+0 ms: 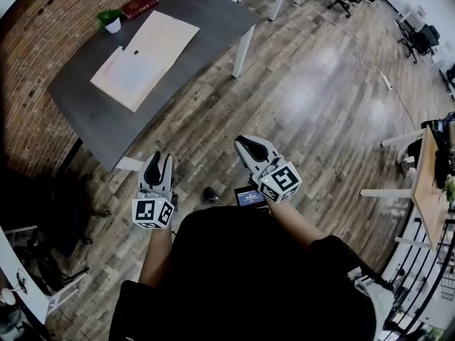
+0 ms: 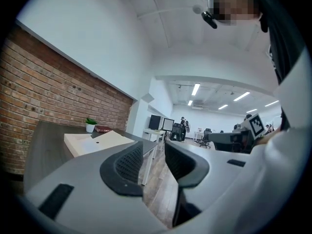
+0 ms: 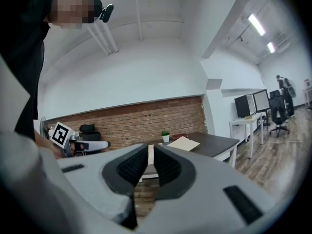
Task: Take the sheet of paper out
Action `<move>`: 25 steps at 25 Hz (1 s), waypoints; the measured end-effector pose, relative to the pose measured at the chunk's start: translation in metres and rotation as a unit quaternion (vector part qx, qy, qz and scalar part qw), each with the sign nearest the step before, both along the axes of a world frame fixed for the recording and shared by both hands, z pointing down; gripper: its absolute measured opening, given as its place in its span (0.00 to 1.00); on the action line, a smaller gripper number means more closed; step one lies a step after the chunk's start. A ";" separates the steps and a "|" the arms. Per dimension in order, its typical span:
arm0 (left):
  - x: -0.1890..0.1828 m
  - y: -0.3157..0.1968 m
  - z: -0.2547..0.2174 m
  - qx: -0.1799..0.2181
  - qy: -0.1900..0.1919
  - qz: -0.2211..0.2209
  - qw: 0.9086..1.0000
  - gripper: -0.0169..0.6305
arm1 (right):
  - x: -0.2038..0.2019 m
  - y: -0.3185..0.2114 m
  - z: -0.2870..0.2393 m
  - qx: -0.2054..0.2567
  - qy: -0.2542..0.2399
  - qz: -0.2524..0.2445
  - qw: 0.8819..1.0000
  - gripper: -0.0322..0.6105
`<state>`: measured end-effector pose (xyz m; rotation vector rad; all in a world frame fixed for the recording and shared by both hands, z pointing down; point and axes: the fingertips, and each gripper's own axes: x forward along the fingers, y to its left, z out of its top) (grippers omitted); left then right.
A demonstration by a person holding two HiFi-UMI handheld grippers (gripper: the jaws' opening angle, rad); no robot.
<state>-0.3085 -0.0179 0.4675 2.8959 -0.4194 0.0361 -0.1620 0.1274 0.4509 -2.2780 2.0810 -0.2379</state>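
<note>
- Jaws of the left gripper [image 1: 157, 163] stand a little apart, with only wooden floor [image 1: 306, 91] and distant office furniture showing through the gap.
- Jaws of the right gripper [image 1: 250, 146] are narrower, with a slim gap between the pads and nothing held in it.
- Both grippers are held low in front of the person's body, side by side, over the floor and well apart from the counter [image 1: 85, 112].
- On the dark grey counter, which stands against a brick wall [image 1: 35, 41], lies a tan envelope [image 1: 165, 38], flat.
- A paler sheet of paper [image 1: 119, 73] shows at the envelope's nearer end; whether it lies inside or on top cannot be told.
- Beyond the envelope, at the counter's far end, stand a small potted plant [image 1: 110, 20] in a white pot and a red book [image 1: 139, 6] just beside it.
- Neither gripper touches anything on the counter.
</note>
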 end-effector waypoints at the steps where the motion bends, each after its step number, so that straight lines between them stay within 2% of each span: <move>1: 0.005 -0.010 -0.003 0.002 0.003 -0.001 1.000 0.21 | 0.006 -0.010 -0.003 0.002 0.003 -0.001 1.000 0.11; 6: 0.028 -0.055 -0.009 0.002 0.010 -0.008 1.000 0.21 | 0.039 -0.055 -0.011 0.007 0.011 0.001 1.000 0.11; 12: 0.060 -0.083 0.001 0.002 0.004 -0.022 1.000 0.21 | 0.086 -0.081 0.001 0.003 0.002 0.004 1.000 0.11; 18: 0.100 -0.129 0.008 -0.004 -0.006 -0.063 0.998 0.21 | 0.136 -0.139 0.007 0.006 -0.009 -0.034 0.999 0.11; 25: 0.169 -0.184 -0.001 -0.012 -0.023 -0.122 0.992 0.21 | 0.214 -0.211 0.006 0.006 -0.030 -0.099 0.995 0.11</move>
